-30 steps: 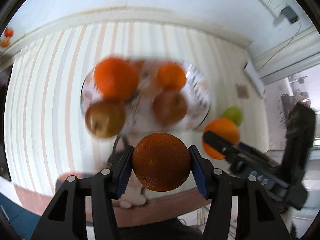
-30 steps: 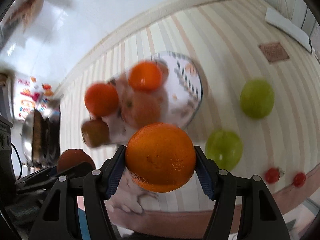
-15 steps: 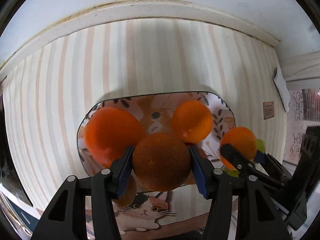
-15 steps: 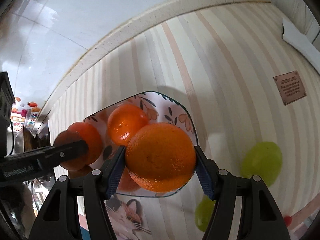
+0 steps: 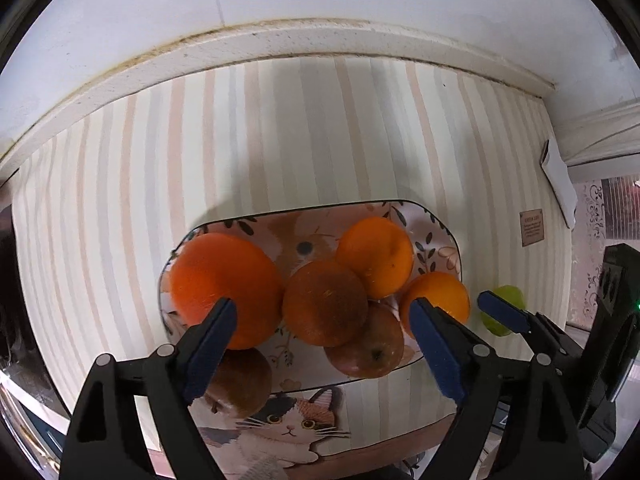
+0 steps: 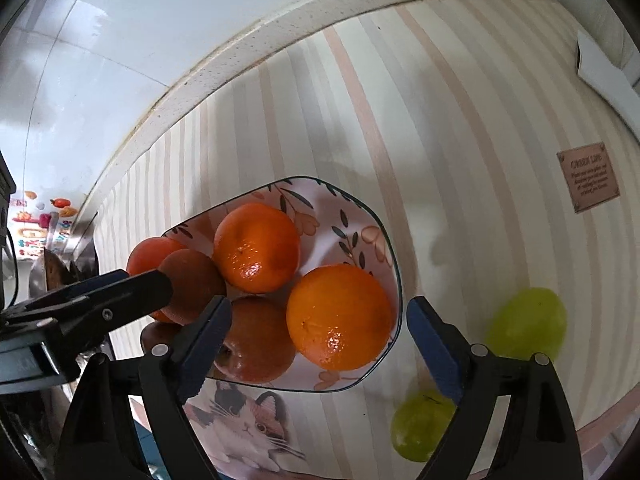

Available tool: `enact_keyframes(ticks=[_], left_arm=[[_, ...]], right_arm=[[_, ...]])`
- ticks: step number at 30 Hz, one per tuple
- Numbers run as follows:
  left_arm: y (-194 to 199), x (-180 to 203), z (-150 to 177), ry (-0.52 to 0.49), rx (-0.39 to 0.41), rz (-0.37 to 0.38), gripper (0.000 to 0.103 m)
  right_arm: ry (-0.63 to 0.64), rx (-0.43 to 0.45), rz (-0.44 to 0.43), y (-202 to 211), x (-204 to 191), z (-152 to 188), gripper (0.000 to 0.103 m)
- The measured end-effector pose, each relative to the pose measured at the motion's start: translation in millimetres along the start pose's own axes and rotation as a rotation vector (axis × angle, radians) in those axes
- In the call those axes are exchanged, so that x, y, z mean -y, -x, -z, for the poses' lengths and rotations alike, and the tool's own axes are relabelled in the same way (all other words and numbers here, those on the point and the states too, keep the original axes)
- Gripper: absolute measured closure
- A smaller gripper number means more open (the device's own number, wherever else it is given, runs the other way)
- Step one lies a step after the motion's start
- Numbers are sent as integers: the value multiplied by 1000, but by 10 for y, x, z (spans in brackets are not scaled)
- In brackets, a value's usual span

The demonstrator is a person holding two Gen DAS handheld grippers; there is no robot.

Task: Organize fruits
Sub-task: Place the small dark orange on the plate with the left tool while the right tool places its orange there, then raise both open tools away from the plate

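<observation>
A flower-patterned plate on the striped cloth holds several oranges and reddish apples. My left gripper is open just above a dark orange lying in the plate's middle. My right gripper is open around a bright orange resting at the plate's right rim; it also shows in the left wrist view. Two green apples lie on the cloth right of the plate. The left gripper's finger crosses the right wrist view.
A cat-print mat lies in front of the plate. A brown apple sits at the plate's near left. A small brown label and a white box lie at the far right. The white wall runs behind.
Both grippers moved in over the plate, lowered, and opened. The dark orange and the bright orange left the jaws and now rest in the plate.
</observation>
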State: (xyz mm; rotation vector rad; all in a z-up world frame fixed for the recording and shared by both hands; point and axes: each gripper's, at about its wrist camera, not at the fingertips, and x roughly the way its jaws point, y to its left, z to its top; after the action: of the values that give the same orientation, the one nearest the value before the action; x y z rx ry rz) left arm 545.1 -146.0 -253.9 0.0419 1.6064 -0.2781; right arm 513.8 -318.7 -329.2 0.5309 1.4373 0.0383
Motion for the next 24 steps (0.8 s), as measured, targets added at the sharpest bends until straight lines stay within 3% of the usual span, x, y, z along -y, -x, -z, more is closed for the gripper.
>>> enact_keyframes(ticks=[7,24], left_arm=[[182,-124,184,33,76,-56,16],[575,-441,1263,70,254,-128,16]], right_arm=[[74,42,67,259,-121,139,12],[240,175,109,860,-525,1024,12]])
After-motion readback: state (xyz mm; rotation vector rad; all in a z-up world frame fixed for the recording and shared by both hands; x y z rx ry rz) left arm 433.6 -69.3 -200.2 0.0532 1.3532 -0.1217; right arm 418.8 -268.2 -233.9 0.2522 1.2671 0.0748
